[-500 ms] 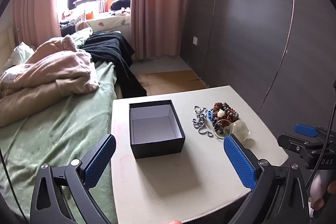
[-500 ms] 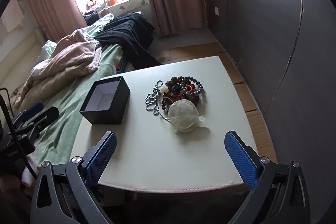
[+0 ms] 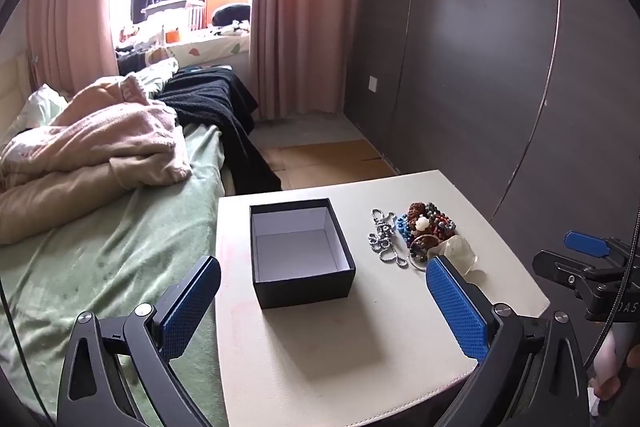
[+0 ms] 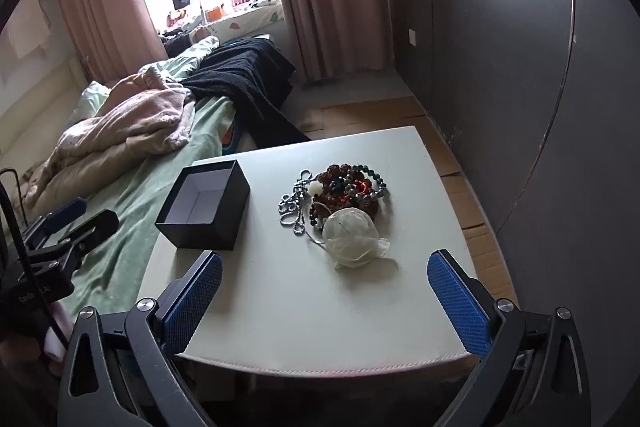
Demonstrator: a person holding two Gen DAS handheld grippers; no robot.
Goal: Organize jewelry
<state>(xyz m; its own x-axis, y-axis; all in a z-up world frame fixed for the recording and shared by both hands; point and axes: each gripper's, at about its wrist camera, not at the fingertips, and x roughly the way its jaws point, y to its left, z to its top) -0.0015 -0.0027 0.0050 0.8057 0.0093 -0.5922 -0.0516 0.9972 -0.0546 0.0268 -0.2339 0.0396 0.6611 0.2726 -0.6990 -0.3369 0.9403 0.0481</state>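
Observation:
An open black box (image 3: 302,251) with a white inside stands empty on the white table (image 3: 320,355); it also shows in the right wrist view (image 4: 204,205). To its right lies a pile of jewelry (image 3: 424,229): bead bracelets (image 4: 348,189), a silver chain (image 4: 294,205) and a crumpled clear bag (image 4: 352,237). My left gripper (image 3: 324,301) is open and empty, near the table's front edge, before the box. My right gripper (image 4: 324,293) is open and empty above the front edge, short of the bag.
A bed (image 3: 100,251) with a green sheet, a pink blanket (image 3: 104,143) and a black cloth (image 3: 212,107) adjoins the table's left side. A dark panelled wall (image 3: 500,67) runs along the right. Cardboard (image 3: 332,159) lies on the floor beyond the table.
Both grippers have crept slightly forward toward the table; the box and jewelry have not moved.

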